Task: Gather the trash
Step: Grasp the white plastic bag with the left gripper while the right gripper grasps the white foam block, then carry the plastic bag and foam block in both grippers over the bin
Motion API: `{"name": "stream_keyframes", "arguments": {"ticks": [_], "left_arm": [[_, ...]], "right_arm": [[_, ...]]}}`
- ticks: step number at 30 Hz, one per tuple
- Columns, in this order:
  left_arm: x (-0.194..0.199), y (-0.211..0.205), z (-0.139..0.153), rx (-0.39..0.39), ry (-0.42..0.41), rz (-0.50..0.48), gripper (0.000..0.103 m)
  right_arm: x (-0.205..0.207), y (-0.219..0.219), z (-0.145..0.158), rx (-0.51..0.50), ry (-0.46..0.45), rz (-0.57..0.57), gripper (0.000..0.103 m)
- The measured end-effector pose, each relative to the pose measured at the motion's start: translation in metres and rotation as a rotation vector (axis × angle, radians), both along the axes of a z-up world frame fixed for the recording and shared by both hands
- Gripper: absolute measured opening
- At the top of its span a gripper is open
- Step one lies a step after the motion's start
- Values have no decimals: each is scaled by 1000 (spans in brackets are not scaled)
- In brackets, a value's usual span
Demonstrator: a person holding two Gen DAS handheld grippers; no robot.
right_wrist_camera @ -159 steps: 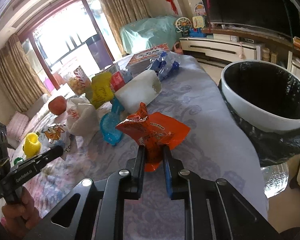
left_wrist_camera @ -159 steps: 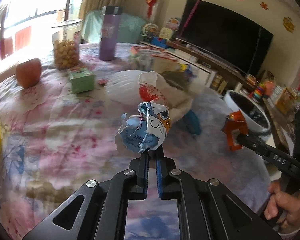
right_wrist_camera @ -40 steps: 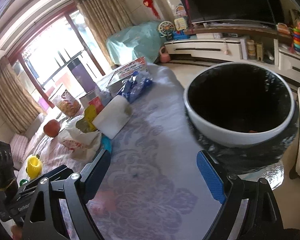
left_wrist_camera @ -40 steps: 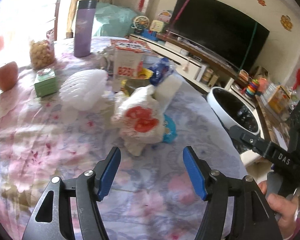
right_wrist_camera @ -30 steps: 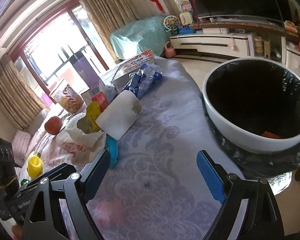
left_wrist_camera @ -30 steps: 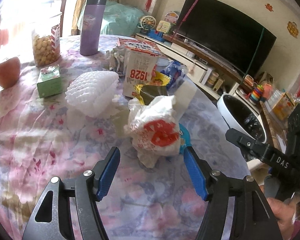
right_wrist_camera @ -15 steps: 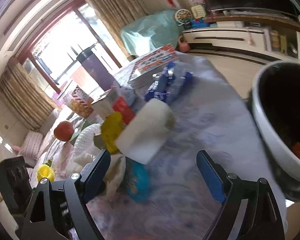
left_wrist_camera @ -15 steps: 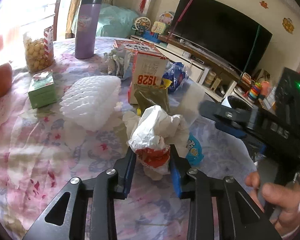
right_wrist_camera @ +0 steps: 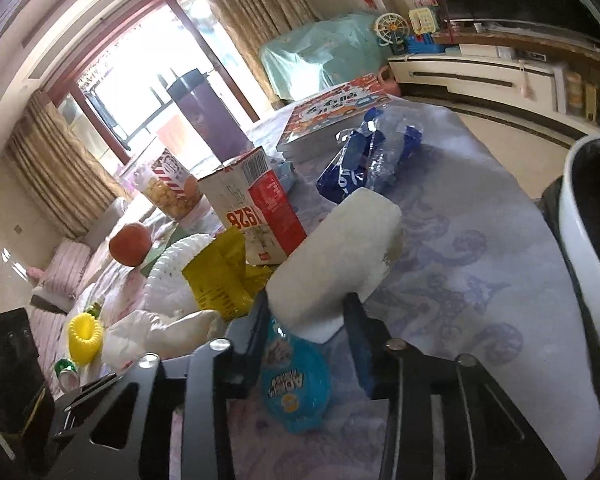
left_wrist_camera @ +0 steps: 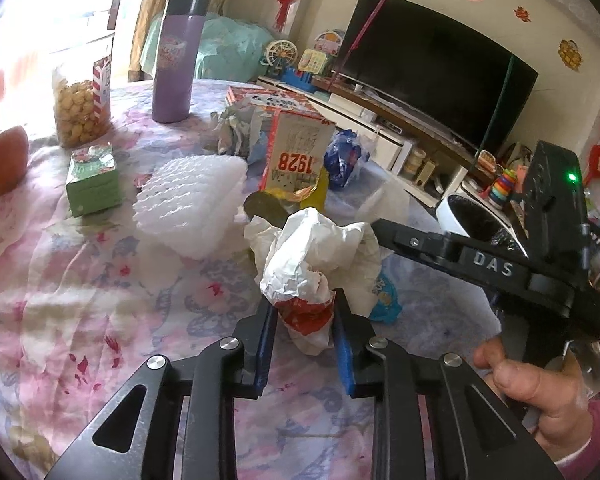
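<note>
While the left gripper [left_wrist_camera: 303, 322] clamps the crumpled bag [left_wrist_camera: 314, 264], the right gripper [right_wrist_camera: 304, 332] — just closing — straddles the blue wrapper [right_wrist_camera: 296, 392].

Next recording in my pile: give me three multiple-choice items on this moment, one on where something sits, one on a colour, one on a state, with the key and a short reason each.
1. Where is the green box?
A. on the table between the apple and the white foam net
B. in the bin
C. on the TV stand

2. What colour is the tall flask?
A. yellow
B. purple
C. black

3. What is the left gripper doing?
A. wide open over bare cloth
B. holding an orange packet
C. closed on the crumpled white bag

Key: 1 A, it stands on the flowered cloth between the two; 2 B, its body is lilac under a dark cap; 3 C, both blue pads press the bag's red-printed lower end.
</note>
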State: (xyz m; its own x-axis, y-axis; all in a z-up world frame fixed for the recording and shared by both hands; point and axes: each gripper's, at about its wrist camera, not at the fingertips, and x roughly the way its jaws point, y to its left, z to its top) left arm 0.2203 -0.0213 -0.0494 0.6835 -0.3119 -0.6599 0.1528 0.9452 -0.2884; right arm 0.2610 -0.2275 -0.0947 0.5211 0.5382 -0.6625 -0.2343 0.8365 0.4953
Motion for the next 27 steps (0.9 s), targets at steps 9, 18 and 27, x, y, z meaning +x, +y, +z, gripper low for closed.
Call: {"name": "stream_keyframes", "arguments": {"ticks": [9, 18, 27], "left_arm": [[-4, -13, 9, 1, -28, -28, 24], [1, -38, 13, 7, -33, -78, 24], [13, -76, 16, 20, -38, -148, 25]], "right_arm": [[-25, -31, 23, 16, -37, -34, 29], [-47, -61, 27, 5, -31, -64, 29], [-63, -100, 33, 1, -40, -140, 29]]}}
